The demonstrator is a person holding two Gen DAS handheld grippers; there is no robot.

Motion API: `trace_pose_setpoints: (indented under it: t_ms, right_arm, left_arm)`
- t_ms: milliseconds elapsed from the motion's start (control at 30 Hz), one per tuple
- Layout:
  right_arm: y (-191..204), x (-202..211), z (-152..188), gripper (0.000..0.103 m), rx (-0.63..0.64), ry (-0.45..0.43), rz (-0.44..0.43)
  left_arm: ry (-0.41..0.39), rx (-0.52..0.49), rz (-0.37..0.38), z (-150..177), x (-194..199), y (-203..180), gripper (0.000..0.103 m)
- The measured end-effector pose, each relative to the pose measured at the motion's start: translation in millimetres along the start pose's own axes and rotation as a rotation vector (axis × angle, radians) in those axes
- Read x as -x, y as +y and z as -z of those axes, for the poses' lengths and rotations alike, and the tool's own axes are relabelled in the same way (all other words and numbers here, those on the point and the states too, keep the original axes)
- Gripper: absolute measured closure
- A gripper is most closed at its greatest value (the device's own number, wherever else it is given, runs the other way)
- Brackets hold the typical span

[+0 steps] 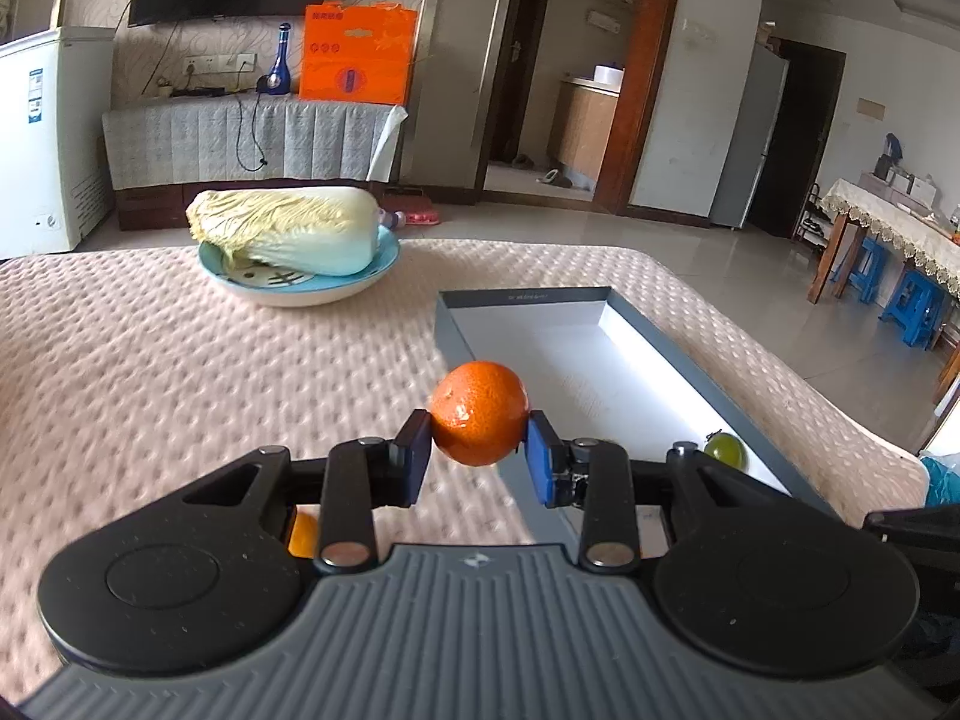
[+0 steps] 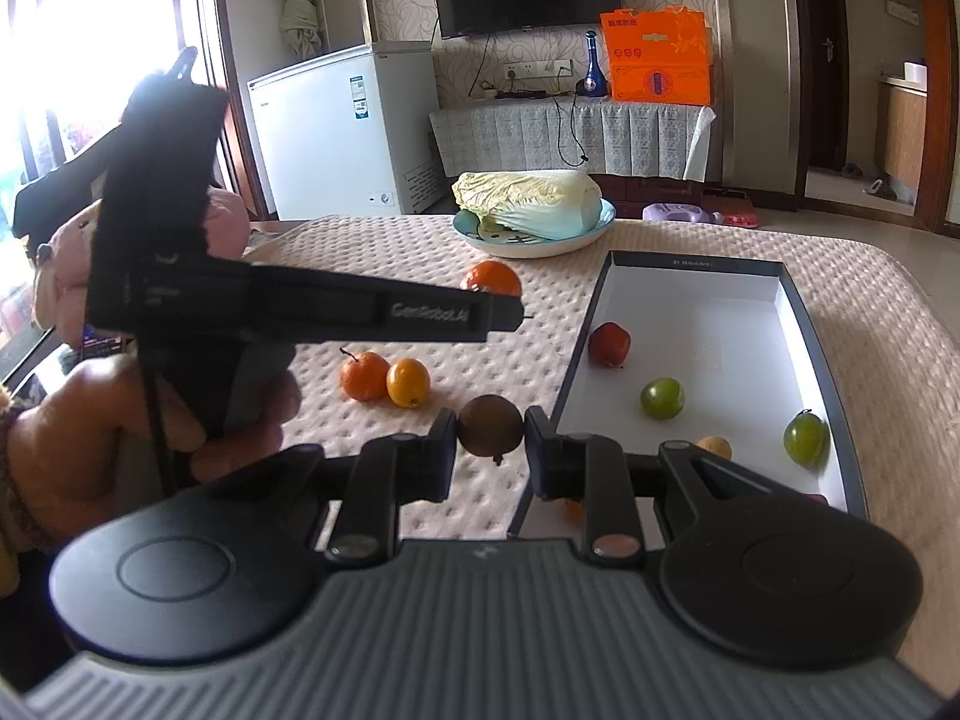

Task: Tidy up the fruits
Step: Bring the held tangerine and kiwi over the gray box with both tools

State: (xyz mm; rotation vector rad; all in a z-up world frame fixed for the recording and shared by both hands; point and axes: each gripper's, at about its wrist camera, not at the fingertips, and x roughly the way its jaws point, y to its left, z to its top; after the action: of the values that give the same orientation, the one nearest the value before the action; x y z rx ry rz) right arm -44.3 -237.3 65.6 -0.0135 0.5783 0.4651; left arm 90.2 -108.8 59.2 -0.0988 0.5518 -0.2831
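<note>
An orange (image 1: 479, 413) is being pinched by the left tongs (image 1: 479, 450) just beside the left wall of the grey tray (image 1: 690, 354). A brown fruit (image 2: 490, 425) is being pinched by the right tongs (image 2: 491, 450) beside the same wall.

Along the side of the black handheld gripper body (image 2: 372, 312) raised over the table, pale letters read "GenRobot.AI". The dark far rim of the tray (image 2: 696, 264) carries a short line of small light print, too fine to make out. The orange box (image 2: 657, 57) by the television and the white freezer's sticker (image 2: 359, 97) both bear print, but it is unreadable.
</note>
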Motion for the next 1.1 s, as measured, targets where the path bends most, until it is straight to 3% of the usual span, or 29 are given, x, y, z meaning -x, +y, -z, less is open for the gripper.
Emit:
trace_pose_setpoints:
  t_ms: [1100]
  right_arm:
    - [0, -1, -1, 0.075, -0.001, 0.018, -0.014]
  left_arm:
    - [-0.006, -0.009, 0.07, -3, -9, -13, 0.064]
